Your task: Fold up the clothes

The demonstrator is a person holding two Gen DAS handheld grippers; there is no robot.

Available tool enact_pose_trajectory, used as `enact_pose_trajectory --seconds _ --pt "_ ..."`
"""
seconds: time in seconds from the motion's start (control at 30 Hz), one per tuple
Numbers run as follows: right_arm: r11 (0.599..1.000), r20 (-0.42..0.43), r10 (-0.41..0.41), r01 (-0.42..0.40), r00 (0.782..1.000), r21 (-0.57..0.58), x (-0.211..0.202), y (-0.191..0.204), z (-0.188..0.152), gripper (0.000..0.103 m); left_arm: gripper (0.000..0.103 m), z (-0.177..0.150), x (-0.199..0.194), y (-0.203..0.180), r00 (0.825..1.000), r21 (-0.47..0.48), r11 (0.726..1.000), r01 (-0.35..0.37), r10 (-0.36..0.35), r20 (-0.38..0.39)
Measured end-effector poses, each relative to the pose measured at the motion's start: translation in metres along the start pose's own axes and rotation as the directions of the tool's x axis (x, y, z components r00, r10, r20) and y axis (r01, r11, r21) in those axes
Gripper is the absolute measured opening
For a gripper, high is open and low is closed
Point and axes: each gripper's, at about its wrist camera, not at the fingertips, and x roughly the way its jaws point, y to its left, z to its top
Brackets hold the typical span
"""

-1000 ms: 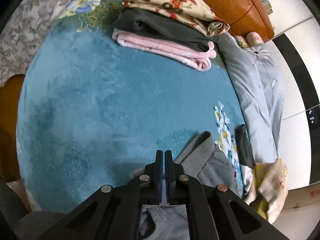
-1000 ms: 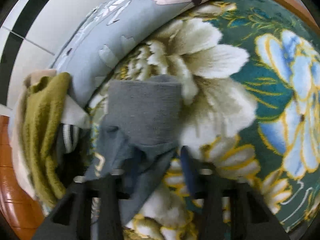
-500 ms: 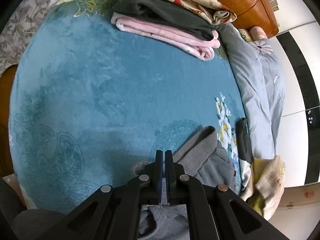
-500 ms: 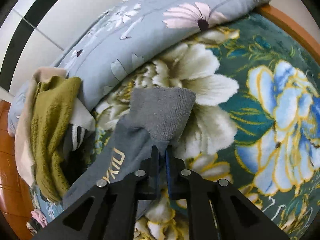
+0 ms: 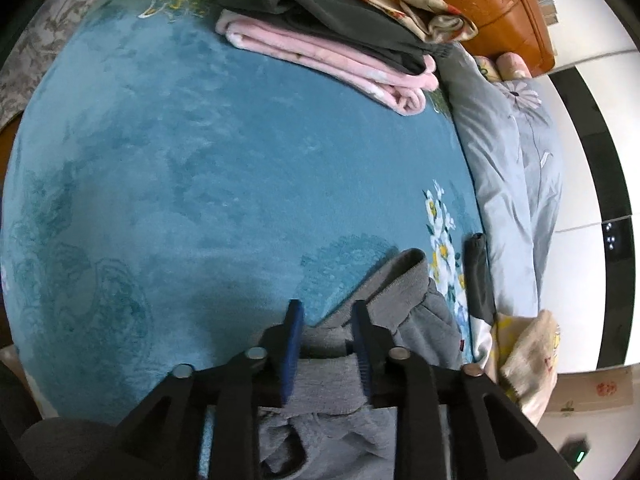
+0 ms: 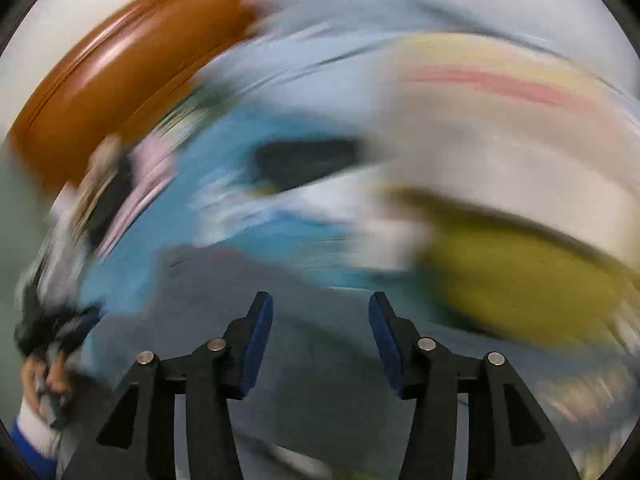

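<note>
Here the grey garment (image 5: 404,312), a soft fleecy piece with a thick ribbed band along one edge, lies crumpled at the near edge of the bed, on the teal blanket (image 5: 200,184) with its flower pattern. Part of it runs under and between the fingers of the left tongs (image 5: 326,312), which stand parted with the cloth loose in the gap; the blue pads (image 5: 295,328) do not press on it. A dark narrow piece of cloth (image 5: 478,276) lies just beside the garment, against the grey-blue flowered quilt (image 5: 516,184) that runs along the blanket's right edge.

At the far end of the bed sits a stack of folded clothes (image 5: 352,28): a pink piece at the bottom, a dark grey one on it, a patterned beige and red one on top. Behind the stack is the orange-brown wooden headboard (image 5: 492,4).

The right wrist view is heavily smeared by motion. The right tongs (image 6: 321,308) are spread wide with nothing between the pads. Beneath them is a grey blur, probably the same garment, with a yellow-green patch (image 6: 520,280) to the right and blue blanket beyond. A hand (image 6: 46,380) in a white sleeve shows at the lower left edge.
</note>
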Motion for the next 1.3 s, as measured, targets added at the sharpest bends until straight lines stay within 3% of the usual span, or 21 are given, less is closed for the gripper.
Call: enact_pose_trajectory --seconds 0.07,0.17,0.27,0.53,0.67,0.73,0.83,0.93,1.0,1.1,1.2,1.3 --pt "0.985 -0.07 0.047 -0.058 0.996 -0.164 0.043 0.059 0.022 0.053 0.048 0.001 -0.001 0.005 1.0 -0.019 1.0 0.015 -0.015 0.002" --pt "0.937 -0.166 0.047 -0.101 0.985 -0.333 0.099 0.124 0.044 0.054 0.053 0.002 -0.004 0.013 0.999 -0.047 0.998 0.037 -0.037 0.005" --pt "0.894 -0.238 -0.001 -0.106 0.971 -0.436 0.148 0.164 0.059 0.054 0.054 0.005 0.0 0.018 0.998 -0.073 0.996 0.055 -0.056 -0.011" --pt "0.796 -0.348 -0.139 -0.104 0.927 -0.596 0.211 0.183 0.074 0.054 0.054 0.012 0.012 0.024 0.993 -0.095 0.99 0.1 -0.105 -0.046" --pt "0.771 -0.374 -0.149 -0.129 0.915 -0.623 0.217 0.187 0.072 0.037 0.055 0.014 0.015 0.026 0.989 -0.111 0.985 0.13 -0.137 -0.056" --pt "0.753 -0.372 -0.164 -0.128 0.913 -0.646 0.218 0.191 0.067 0.017 0.055 0.014 0.016 0.026 0.987 -0.117 0.982 0.146 -0.153 -0.057" --pt "0.728 -0.342 -0.196 -0.097 0.919 -0.679 0.218 0.195 0.062 0.012 0.056 0.015 0.017 0.027 0.982 -0.126 0.978 0.169 -0.177 -0.058" --pt "0.741 -0.255 -0.195 -0.029 0.947 -0.671 0.208 0.193 0.082 0.009 0.056 0.015 0.017 0.026 0.979 -0.126 0.974 0.187 -0.195 -0.06" --pt "0.786 -0.218 -0.196 0.021 0.956 -0.617 0.207 0.184 0.1 0.009 0.056 0.015 0.018 0.023 0.98 -0.109 0.977 0.182 -0.19 -0.063" --pt "0.818 -0.195 -0.23 0.081 0.953 -0.569 0.214 0.169 0.114 0.009 0.056 0.016 0.021 0.018 0.984 -0.079 0.985 0.154 -0.159 -0.075" --pt "0.871 -0.217 -0.228 0.099 0.949 -0.481 0.222 0.152 0.12 0.009 0.062 0.012 0.03 0.012 0.981 -0.038 0.991 0.129 -0.134 -0.138" --pt "0.879 -0.226 -0.245 0.118 0.943 -0.462 0.23 0.15 0.116 0.009 0.062 0.007 0.04 0.001 0.979 0.039 0.997 0.073 -0.064 -0.193"
